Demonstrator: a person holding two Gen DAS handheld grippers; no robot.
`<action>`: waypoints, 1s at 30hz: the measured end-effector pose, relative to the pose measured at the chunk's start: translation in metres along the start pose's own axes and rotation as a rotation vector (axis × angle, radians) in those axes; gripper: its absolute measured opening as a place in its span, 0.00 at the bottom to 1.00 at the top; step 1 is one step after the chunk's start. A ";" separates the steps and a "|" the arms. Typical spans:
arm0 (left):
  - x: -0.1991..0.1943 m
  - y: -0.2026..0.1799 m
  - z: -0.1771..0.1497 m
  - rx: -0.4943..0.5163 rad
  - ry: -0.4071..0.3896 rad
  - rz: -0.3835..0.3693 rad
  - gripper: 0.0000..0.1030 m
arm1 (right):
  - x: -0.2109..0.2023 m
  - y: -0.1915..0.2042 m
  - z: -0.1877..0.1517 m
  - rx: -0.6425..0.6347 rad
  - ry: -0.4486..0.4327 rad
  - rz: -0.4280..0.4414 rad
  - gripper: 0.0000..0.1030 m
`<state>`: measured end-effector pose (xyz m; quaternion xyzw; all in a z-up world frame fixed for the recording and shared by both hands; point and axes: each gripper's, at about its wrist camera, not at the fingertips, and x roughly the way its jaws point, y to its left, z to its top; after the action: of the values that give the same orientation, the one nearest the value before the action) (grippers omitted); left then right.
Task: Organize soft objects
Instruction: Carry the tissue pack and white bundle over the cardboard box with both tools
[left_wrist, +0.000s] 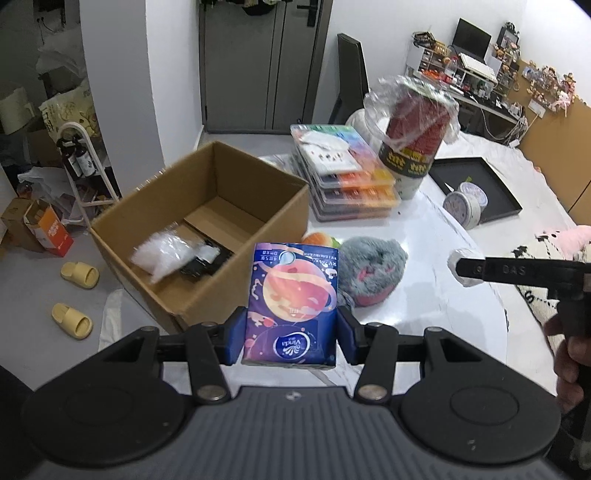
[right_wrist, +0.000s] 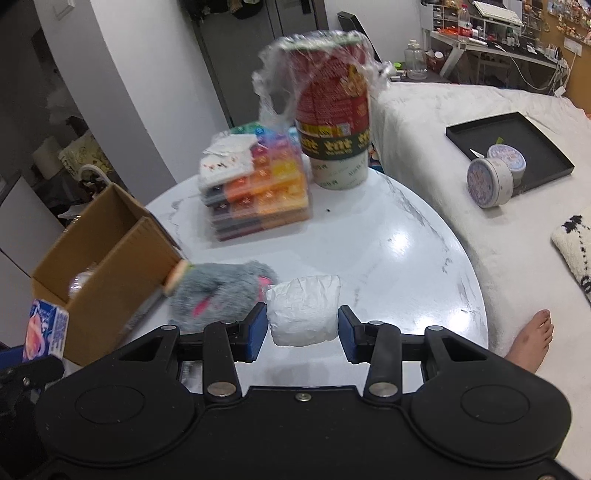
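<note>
Tissue pack (left_wrist: 291, 306) clamped in left gripper (left_wrist: 291, 338), cardboard box (left_wrist: 258, 221) holding plastic bag (left_wrist: 166, 254)

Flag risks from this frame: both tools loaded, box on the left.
1. The left tool grips only the bottom end of the tissue pack; it could pivot or slip before reaching the cardboard box.
2. The right tool holds the white wad beside the grey plush; moving boxward may drag it.

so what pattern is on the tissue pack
Blue-purple space print with an orange planet on the tissue pack; clearest in the left wrist view.
</note>
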<state>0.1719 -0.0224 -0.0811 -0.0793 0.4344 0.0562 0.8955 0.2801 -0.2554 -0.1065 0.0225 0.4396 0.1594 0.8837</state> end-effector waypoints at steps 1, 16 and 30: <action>-0.002 0.003 0.001 0.000 -0.005 0.001 0.48 | -0.003 0.003 0.001 -0.005 -0.003 0.003 0.39; -0.031 0.046 0.033 0.033 -0.061 0.006 0.48 | -0.044 0.061 0.021 -0.068 -0.070 0.069 0.39; -0.025 0.079 0.065 0.028 -0.074 0.006 0.48 | -0.049 0.104 0.030 -0.121 -0.091 0.119 0.39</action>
<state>0.1934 0.0671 -0.0291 -0.0632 0.4021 0.0558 0.9117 0.2492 -0.1680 -0.0316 0.0025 0.3865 0.2364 0.8915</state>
